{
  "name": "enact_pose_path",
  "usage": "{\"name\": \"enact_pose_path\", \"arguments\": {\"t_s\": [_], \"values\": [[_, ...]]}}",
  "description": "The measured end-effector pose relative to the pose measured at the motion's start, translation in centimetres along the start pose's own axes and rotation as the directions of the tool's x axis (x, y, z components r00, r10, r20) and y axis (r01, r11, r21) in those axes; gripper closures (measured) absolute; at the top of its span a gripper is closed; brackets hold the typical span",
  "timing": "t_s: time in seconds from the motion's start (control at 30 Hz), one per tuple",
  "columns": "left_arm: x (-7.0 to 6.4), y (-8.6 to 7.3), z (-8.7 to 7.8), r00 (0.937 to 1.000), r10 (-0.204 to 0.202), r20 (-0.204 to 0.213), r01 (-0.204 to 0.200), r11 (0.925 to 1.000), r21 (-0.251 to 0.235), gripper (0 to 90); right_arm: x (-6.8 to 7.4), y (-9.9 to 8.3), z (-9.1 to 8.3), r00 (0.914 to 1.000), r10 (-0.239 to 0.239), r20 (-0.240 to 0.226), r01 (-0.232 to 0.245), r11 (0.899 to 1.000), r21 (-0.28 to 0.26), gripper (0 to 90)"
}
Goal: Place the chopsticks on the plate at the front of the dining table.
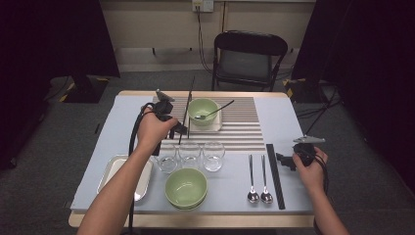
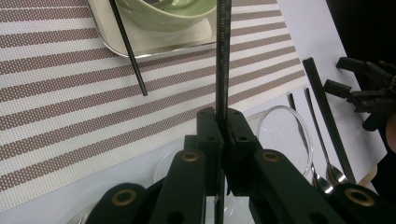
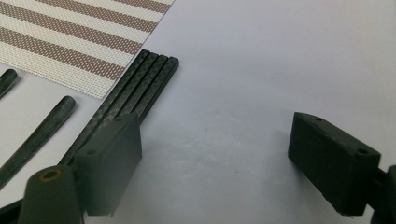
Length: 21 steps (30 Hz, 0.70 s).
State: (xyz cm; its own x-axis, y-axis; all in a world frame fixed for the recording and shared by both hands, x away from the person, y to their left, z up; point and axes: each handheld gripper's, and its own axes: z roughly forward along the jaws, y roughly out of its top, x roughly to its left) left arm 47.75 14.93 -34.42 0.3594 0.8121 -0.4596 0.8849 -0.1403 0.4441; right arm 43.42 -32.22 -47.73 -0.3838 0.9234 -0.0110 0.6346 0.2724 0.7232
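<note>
My left gripper [image 1: 178, 128] hovers over the left part of the striped placemat [image 1: 244, 128] and is shut on a black chopstick [image 2: 222, 60], which stands up past the green bowl [image 1: 203, 110]. That bowl sits on a small tray [image 1: 218, 126] with a dark-handled spoon [image 1: 215, 112] in it. A second thin black stick [image 2: 130, 56] slants across the tray corner, its tip on the mat. My right gripper [image 1: 284, 160] rests open on the cloth, its left pad [image 3: 112, 156] beside the flat bundle of black chopsticks [image 3: 140, 88].
Three clear glasses [image 1: 191, 154] stand in a row in front of the mat. A stack of green bowls [image 1: 186, 188] and a metal tray [image 1: 113, 171] sit near the front edge. Two spoons [image 1: 258, 178] lie left of the chopstick bundle. A folding chair [image 1: 247, 58] stands behind the table.
</note>
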Motion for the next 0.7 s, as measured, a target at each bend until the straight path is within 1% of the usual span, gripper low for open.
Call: {"name": "enact_pose_path", "arguments": {"t_s": [0.07, 0.13, 0.17, 0.23, 0.27, 0.33, 0.37, 0.43, 0.47, 0.5, 0.53, 0.57, 0.67, 0.7], "values": [[-0.1, 0.0, 0.1, 1.0, -0.002, 0.006, 0.002, 1.0, -0.008, 86.6, 0.0, 0.0, 0.0, 1.0, 0.002, -0.002, -0.002, 1.0, 0.001, 16.5], [-0.1, 0.0, 0.1, 1.0, 0.001, 0.0, -0.001, 1.0, -0.003, 86.6, 0.0, 0.0, 0.0, 1.0, 0.003, -0.001, -0.003, 1.0, -0.002, 16.5], [-0.1, 0.0, 0.2, 1.0, -0.008, 0.0, 0.008, 0.9999, -0.007, 86.5, 0.0, 0.0, 0.0, 1.0, 0.002, -0.001, -0.002, 1.0, -0.003, 16.5], [-0.1, 0.1, 0.3, 0.9999, -0.004, -0.01, 0.004, 0.9999, -0.01, 86.5, 0.0, -0.1, 0.0, 1.0, 0.0, 0.0, 0.0, 1.0, -0.005, 16.5], [0.0, 0.2, 0.4, 1.0, -0.005, -0.002, 0.005, 1.0, -0.006, 86.5, 0.1, -0.1, 0.0, 1.0, -0.001, 0.002, 0.001, 1.0, -0.004, 16.4], [0.0, 0.3, 0.6, 0.9999, -0.01, -0.002, 0.01, 0.9998, -0.015, 86.5, 0.1, -0.1, 0.0, 1.0, -0.001, 0.001, 0.001, 1.0, -0.004, 16.4], [0.0, 0.3, 0.6, 0.9999, -0.013, -0.002, 0.013, 0.9999, -0.011, 86.5, 0.1, -0.1, 0.0, 1.0, -0.001, 0.001, 0.001, 1.0, -0.004, 16.5], [0.0, 0.4, 0.8, 0.9997, -0.023, -0.01, 0.022, 0.9996, -0.017, 86.5, 0.1, -0.1, 0.0, 1.0, 0.0, 0.002, 0.0, 1.0, -0.004, 16.4], [0.2, 0.4, 0.8, 0.9998, -0.014, -0.01, 0.014, 0.9998, -0.014, 86.5, 0.1, -0.1, 0.0, 1.0, 0.0, 0.002, 0.0, 1.0, -0.004, 16.5], [0.2, 0.5, 0.9, 0.9997, -0.019, -0.012, 0.019, 0.9996, -0.02, 86.5, 0.0, -0.1, 0.0, 1.0, -0.001, 0.001, 0.001, 1.0, -0.005, 16.4], [0.4, 0.6, 1.0, 0.9998, -0.013, -0.012, 0.013, 0.9998, -0.013, 86.5, 0.0, -0.1, 0.0, 1.0, -0.001, 0.0, 0.001, 1.0, -0.006, 16.4], [0.4, 0.6, 1.1, 0.9994, -0.031, -0.014, 0.031, 0.9992, -0.027, 86.5, 0.0, -0.1, 0.0, 1.0, -0.001, -0.001, 0.001, 1.0, -0.007, 16.5], [0.7, 0.8, 1.3, 0.9993, -0.034, -0.016, 0.033, 0.999, -0.03, 86.5, 0.1, -0.1, 0.0, 1.0, 0.0, 0.001, 0.0, 1.0, -0.005, 16.4], [0.7, 0.8, 1.3, 0.9988, -0.046, -0.015, 0.046, 0.9983, -0.035, 86.5, 0.0, -0.1, 0.0, 1.0, -0.001, 0.001, 0.001, 1.0, -0.005, 16.5]]}}
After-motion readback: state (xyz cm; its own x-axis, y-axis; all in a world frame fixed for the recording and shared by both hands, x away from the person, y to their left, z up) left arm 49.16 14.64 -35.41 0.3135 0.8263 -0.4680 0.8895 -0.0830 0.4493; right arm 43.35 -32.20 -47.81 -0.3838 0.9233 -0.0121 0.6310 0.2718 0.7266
